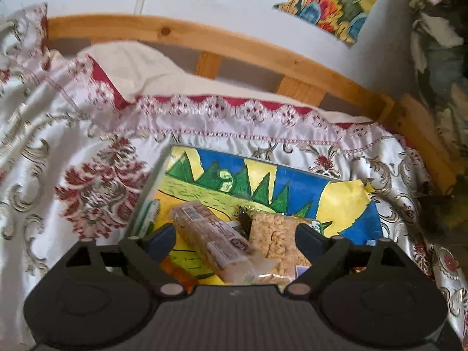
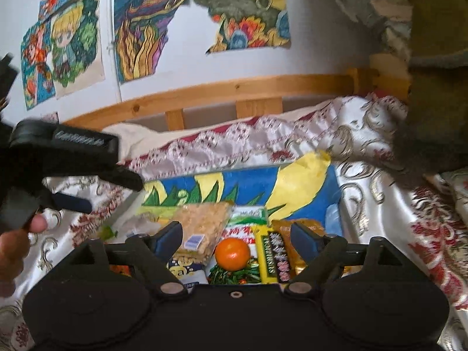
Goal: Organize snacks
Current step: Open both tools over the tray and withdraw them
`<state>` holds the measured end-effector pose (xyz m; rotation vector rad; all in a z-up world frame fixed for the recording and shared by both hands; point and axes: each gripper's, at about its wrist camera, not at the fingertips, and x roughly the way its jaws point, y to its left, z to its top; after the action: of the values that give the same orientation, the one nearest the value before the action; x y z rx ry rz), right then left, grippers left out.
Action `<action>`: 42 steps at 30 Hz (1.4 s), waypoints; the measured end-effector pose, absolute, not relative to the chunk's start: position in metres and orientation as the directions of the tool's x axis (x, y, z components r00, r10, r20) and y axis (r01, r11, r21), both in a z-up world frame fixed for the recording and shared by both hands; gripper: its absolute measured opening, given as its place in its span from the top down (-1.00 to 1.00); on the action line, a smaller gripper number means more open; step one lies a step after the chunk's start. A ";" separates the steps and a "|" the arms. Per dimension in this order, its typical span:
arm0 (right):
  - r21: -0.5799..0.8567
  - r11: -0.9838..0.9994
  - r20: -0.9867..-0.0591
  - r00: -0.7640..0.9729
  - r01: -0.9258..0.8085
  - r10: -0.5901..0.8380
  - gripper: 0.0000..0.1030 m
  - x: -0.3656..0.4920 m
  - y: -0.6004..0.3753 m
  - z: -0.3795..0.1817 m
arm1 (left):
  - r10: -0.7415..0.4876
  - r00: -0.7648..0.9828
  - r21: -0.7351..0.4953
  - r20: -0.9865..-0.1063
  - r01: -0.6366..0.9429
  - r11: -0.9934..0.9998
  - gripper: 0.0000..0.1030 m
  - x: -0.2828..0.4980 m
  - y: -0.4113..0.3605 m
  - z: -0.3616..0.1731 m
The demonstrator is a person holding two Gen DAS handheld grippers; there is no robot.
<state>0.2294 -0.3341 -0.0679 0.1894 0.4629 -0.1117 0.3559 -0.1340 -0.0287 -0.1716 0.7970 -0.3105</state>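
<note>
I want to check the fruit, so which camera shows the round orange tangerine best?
The right wrist view: the round orange tangerine sits whole and unobstructed among the snack packets, just ahead of the open right gripper. The left wrist view does not show it at all, only wrapped snack bars.

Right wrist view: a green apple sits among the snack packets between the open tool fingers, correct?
Not quite. It is an orange fruit, likely a tangerine, not a green apple. The right wrist view shows it among the snack packets, between the open right tool fingers.
</note>
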 end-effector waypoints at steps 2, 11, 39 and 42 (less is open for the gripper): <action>0.169 0.972 -0.440 0.895 0.166 -0.076 -0.70 0.219 -0.337 -0.059 | -0.329 0.678 -0.244 -0.657 0.222 0.944 -0.87 0.343 -0.131 -0.021; 0.219 0.957 -0.358 0.928 0.189 -0.102 -0.98 0.167 -0.339 -0.021 | -0.304 0.763 -0.213 -0.571 0.220 0.952 -0.99 0.283 -0.107 0.006; 0.246 0.948 -0.263 0.955 0.202 -0.136 -0.99 0.020 -0.298 0.015 | -0.174 0.882 -0.071 -0.438 0.159 0.985 -0.99 0.117 -0.050 0.030; 0.231 0.952 -0.264 0.955 0.201 -0.137 -0.99 0.009 -0.292 0.015 | -0.162 0.891 -0.058 -0.425 0.152 0.987 -0.99 0.102 -0.043 0.029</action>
<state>0.0086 -0.2917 0.0146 0.2595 0.2480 -0.1735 0.1022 -0.0431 0.0288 -0.0237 0.4429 -0.1634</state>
